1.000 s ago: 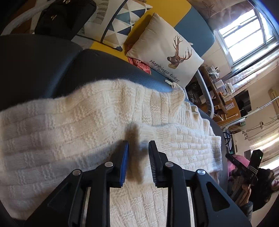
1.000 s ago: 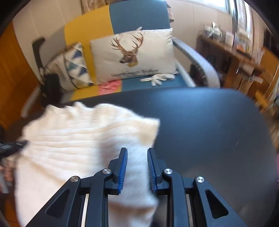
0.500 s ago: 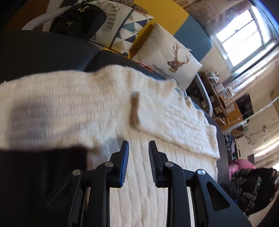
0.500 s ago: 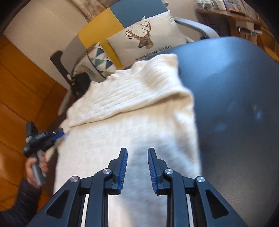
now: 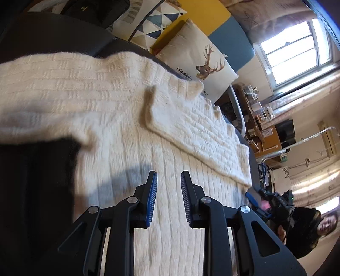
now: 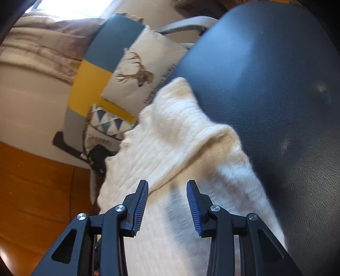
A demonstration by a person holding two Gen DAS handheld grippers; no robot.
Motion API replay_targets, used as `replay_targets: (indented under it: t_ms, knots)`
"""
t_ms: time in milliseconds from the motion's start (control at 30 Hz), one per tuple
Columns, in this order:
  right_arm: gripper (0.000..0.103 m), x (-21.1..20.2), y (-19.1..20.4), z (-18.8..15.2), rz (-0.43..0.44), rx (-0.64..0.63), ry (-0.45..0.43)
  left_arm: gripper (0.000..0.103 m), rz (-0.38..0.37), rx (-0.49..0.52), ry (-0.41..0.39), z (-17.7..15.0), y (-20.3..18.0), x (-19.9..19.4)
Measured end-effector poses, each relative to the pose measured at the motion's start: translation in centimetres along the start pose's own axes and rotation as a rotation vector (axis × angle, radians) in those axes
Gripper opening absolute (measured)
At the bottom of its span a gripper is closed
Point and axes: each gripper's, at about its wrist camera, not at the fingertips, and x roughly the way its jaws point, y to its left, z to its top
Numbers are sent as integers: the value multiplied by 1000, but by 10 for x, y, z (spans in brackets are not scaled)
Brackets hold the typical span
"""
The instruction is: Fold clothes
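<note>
A cream knitted sweater (image 5: 119,118) lies spread on a dark leather surface (image 5: 31,174), one sleeve (image 5: 191,131) folded diagonally across its body. My left gripper (image 5: 169,178) hovers open above the sweater's ribbed lower part with nothing between its fingers. The right wrist view shows the same sweater (image 6: 170,152) with a raised fold near its right edge. My right gripper (image 6: 167,185) is open just over the cloth, holding nothing. At the lower right of the left wrist view a hand holds the right gripper (image 5: 274,203) beside the sweater.
Bare dark leather (image 6: 276,95) stretches to the right of the sweater. Behind it stands a yellow and blue sofa (image 6: 93,85) with a deer-print cushion (image 5: 201,59), a triangle-print cushion (image 5: 148,25) and a black bag (image 5: 95,8). A cluttered wooden shelf (image 5: 261,118) stands under the window.
Both grippers have pulled back from the sweater and tilted. The right gripper's jaws have widened. The sleeve now lies across the body, let go by the grippers.
</note>
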Motion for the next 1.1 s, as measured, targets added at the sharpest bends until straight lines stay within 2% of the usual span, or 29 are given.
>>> replay_targets:
  t_ms: [67, 133, 200, 267, 367, 500, 567, 700, 733, 833, 867, 900, 933, 1100]
  knots:
    - [38, 11, -7, 6, -18, 34, -26, 25, 0, -9, -1, 11, 2, 10]
    - [38, 16, -11, 13, 12, 47, -59, 25, -2, -18, -3, 19, 3, 17]
    - [36, 16, -8, 15, -9, -7, -81, 25, -11, -28, -6, 23, 5, 21]
    - [23, 16, -4, 16, -38, -72, -101, 25, -19, -39, -8, 26, 6, 24]
    - [10, 13, 4, 16, -99, -170, -126, 25, -31, -54, -12, 31, 8, 28]
    - [10, 10, 10, 14, -149, -266, -120, 25, -51, -85, -23, 37, 13, 27]
    - [10, 8, 12, 13, -164, -305, -120, 33, -58, -95, -32, 40, 15, 24]
    - [10, 5, 15, 17, -136, -300, -114, 37, -49, -106, -30, 49, 15, 26]
    - [10, 5, 16, 18, -129, -297, -113, 41, -46, -105, -21, 50, 13, 29]
    - [10, 4, 18, 20, -115, -294, -106, 42, -7, -77, -16, 53, 8, 38]
    - [10, 4, 19, 20, -119, -297, -103, 41, 11, -53, -21, 54, 4, 40]
    - [10, 3, 19, 19, -121, -299, -104, 34, 27, -31, -30, 54, 1, 41]
    - [10, 2, 19, 19, -123, -302, -107, 6, 44, -10, -42, 53, -3, 40]
    - [10, -2, 18, 18, -133, -310, -111, 6, -5, 21, -132, 42, -13, 13]
